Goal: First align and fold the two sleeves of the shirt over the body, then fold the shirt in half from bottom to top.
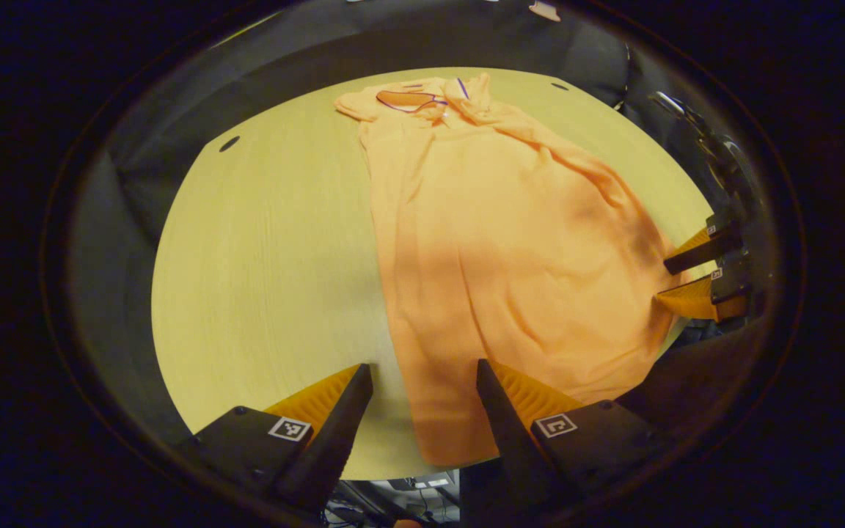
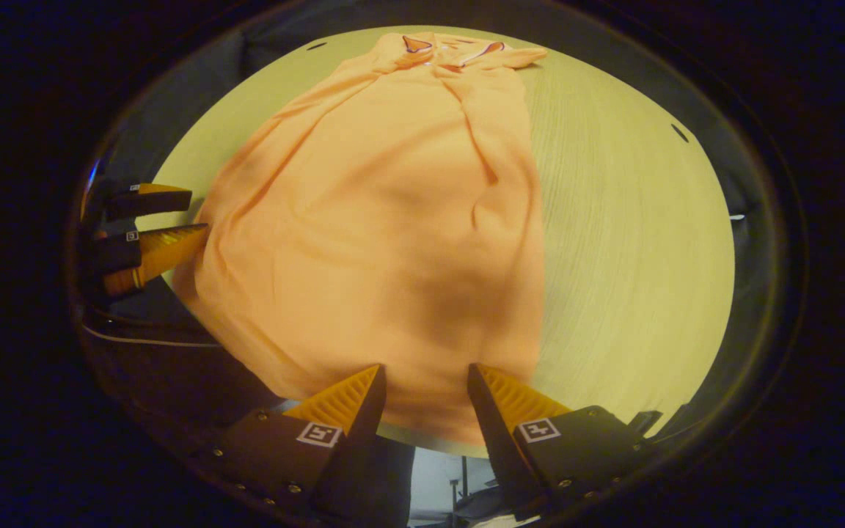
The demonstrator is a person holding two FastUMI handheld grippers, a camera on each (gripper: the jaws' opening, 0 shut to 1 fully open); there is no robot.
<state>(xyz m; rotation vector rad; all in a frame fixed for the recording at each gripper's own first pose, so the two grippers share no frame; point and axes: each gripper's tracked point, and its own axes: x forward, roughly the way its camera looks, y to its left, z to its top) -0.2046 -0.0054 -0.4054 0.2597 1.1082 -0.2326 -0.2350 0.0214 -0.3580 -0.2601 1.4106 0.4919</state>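
Note:
An orange shirt (image 1: pixel 510 242) lies flat on a pale wooden table (image 1: pixel 261 264), collar at the far end, both sleeves folded in over the body. My left gripper (image 1: pixel 422 378) is open, hovering over the hem's near left corner. In the right gripper view the same shirt (image 2: pixel 386 220) stretches away from me, and my right gripper (image 2: pixel 425 381) stands open just above the hem near its right corner. The right gripper (image 1: pixel 675 282) appears at the shirt's right edge in the left gripper view; the left gripper (image 2: pixel 195 213) appears at the shirt's left edge in the right gripper view.
The table (image 2: pixel 635 242) has bare wood on the right of the shirt in the right gripper view and on the left in the left gripper view. Its near edge runs just under both grippers. Dark booth cloth surrounds the table.

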